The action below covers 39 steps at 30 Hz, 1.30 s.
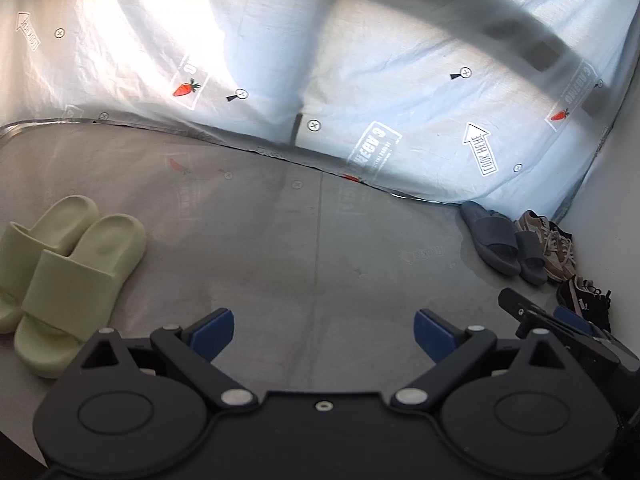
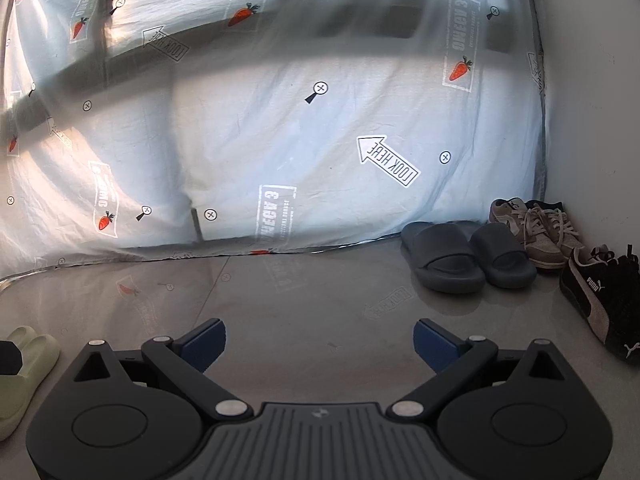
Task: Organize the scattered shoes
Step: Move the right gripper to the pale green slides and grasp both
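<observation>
Landmark: printed curtain, hanging down to the grey floor.

- Left gripper: hovering over bare floor, blue-padded fingers spread apart, grasping nothing.
- Right gripper: likewise hovering, fingers released, empty.
- Green slides: pair lying side by side, touching, well out from the curtain toward its left end.
- Dark grey slides: pair sitting together at the curtain's hem, near its right end.
- Tan sneakers: pair resting just right of the grey slides, where the curtain is meeting the white wall.
- Black sneakers: lying in front of the tan pair, farther from the curtain, along the wall.
</observation>
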Motion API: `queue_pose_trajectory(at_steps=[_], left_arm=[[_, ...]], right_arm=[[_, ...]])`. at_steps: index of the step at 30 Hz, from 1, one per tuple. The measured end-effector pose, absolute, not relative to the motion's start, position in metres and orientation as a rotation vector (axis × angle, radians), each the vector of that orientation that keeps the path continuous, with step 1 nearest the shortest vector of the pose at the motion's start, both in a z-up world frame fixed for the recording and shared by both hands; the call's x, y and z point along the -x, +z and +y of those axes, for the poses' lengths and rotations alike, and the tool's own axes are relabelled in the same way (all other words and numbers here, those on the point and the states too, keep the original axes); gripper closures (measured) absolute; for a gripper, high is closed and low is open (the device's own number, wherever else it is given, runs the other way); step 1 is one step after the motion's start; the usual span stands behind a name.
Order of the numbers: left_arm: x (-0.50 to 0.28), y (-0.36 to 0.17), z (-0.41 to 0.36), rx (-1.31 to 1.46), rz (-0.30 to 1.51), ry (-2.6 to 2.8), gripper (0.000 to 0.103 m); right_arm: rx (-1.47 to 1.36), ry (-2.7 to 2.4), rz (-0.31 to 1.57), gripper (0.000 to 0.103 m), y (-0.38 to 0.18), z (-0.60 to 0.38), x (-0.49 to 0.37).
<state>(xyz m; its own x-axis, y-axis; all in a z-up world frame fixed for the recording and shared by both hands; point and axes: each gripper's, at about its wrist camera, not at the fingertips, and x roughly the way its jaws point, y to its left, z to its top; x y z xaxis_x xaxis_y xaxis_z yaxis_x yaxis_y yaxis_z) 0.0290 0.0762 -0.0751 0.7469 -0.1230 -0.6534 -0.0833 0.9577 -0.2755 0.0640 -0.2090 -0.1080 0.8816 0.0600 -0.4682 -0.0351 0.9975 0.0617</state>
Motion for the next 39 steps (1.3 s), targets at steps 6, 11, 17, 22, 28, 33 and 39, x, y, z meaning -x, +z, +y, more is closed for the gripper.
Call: queue_pose_trajectory(at_steps=[6, 11, 17, 22, 28, 33, 39], left_arm=[[-0.005, -0.078, 0.156, 0.325, 0.731, 0.07, 0.005], [0.015, -0.084, 0.217, 0.353, 0.735, 0.162, 0.005], [0.045, -0.097, 0.274, 0.407, 0.752, 0.284, 0.005], [0.067, -0.106, 0.301, 0.466, 0.754, 0.361, 0.005], [0.085, -0.107, 0.319, 0.499, 0.74, 0.406, 0.005], [0.089, -0.112, 0.331, 0.523, 0.738, 0.425, 0.005], [0.086, -0.115, 0.335, 0.531, 0.745, 0.424, 0.005]], right_arm=[[-0.04, 0.114, 0.517, 0.003, -0.116, -0.134, -0.056], [-0.036, 0.207, 0.547, 0.003, -0.127, -0.061, -0.05], [-0.011, 0.436, 0.628, 0.004, -0.146, 0.031, -0.032], [0.055, 0.733, 0.651, 0.037, -0.158, 0.107, -0.012], [0.152, 0.92, 0.709, 0.062, -0.181, 0.174, -0.006], [0.178, 0.945, 0.763, 0.066, -0.192, 0.207, -0.011], [0.198, 0.834, 0.733, 0.065, -0.196, 0.226, -0.017]])
